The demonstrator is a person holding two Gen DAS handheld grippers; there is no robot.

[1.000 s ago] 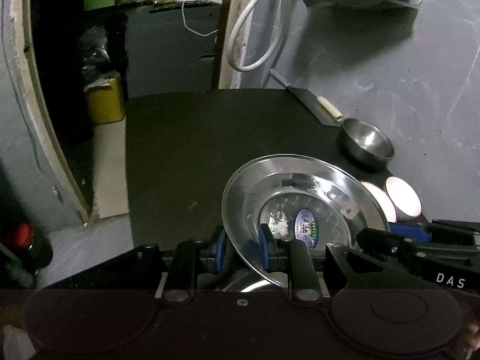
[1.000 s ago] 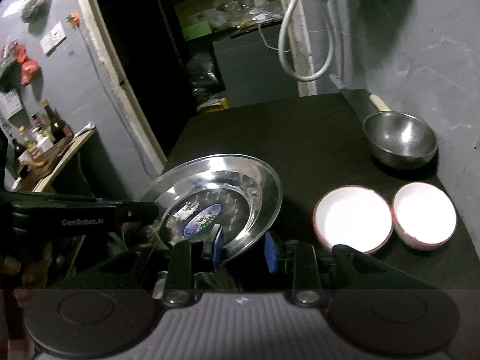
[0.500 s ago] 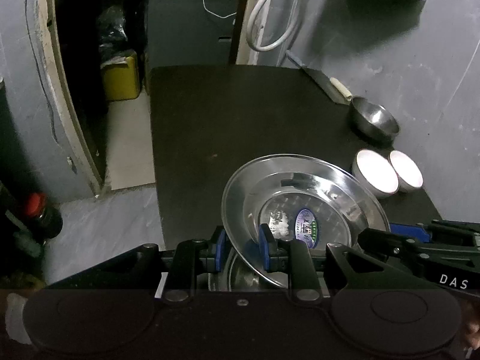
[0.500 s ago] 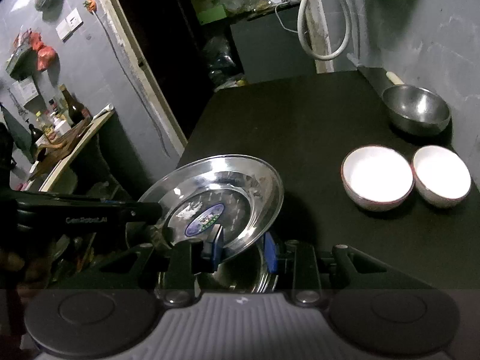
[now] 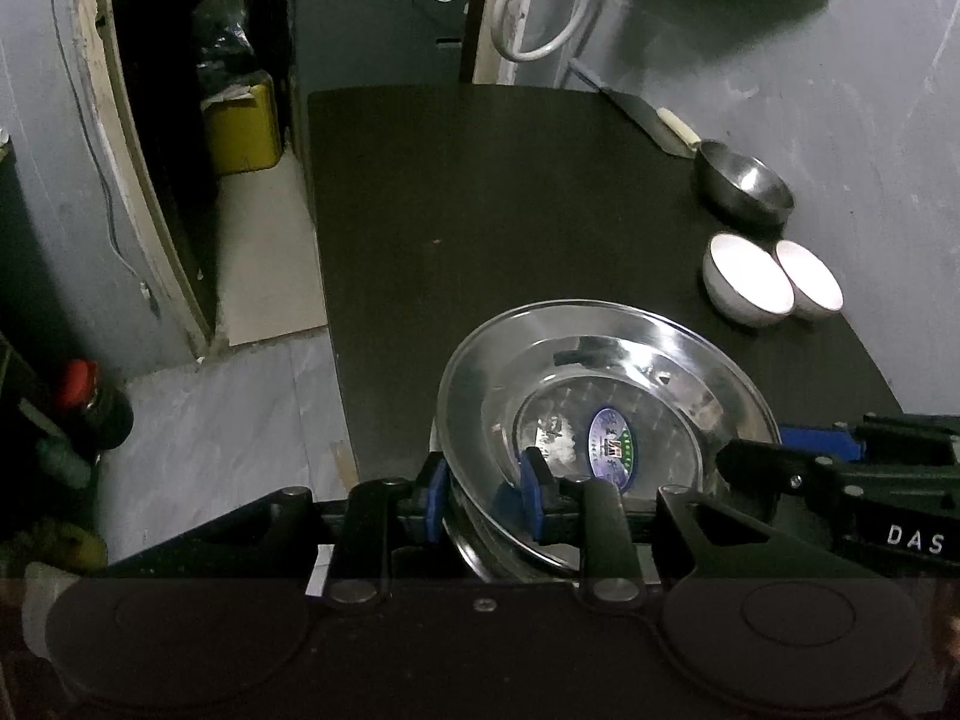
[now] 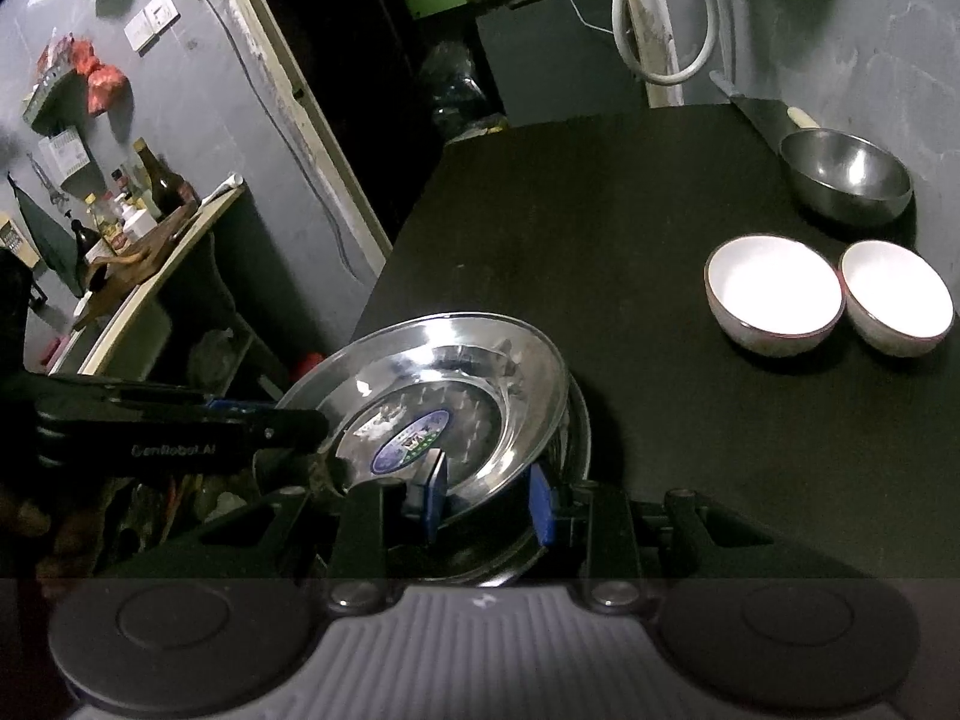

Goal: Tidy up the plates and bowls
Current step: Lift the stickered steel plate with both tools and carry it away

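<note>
Left gripper (image 5: 483, 498): black frame w/ two black arms running fwd, each carrying a blue pad at its tip. Silver round pins are showing at the arm bases, plus a small screw btwn them. Two big dark round discs are sitting on the housing at the bottom edge, one per side.

Right gripper (image 6: 486, 498): same black arms and blue pads, same silver pins, but its housing is showing grey w/ ribbed lines in the middle and a small white mark. From the left wrist cam its side is reading "DAS" in white; from the right wrist cam the left unit's side is reading "GenRobot.AI".
</note>
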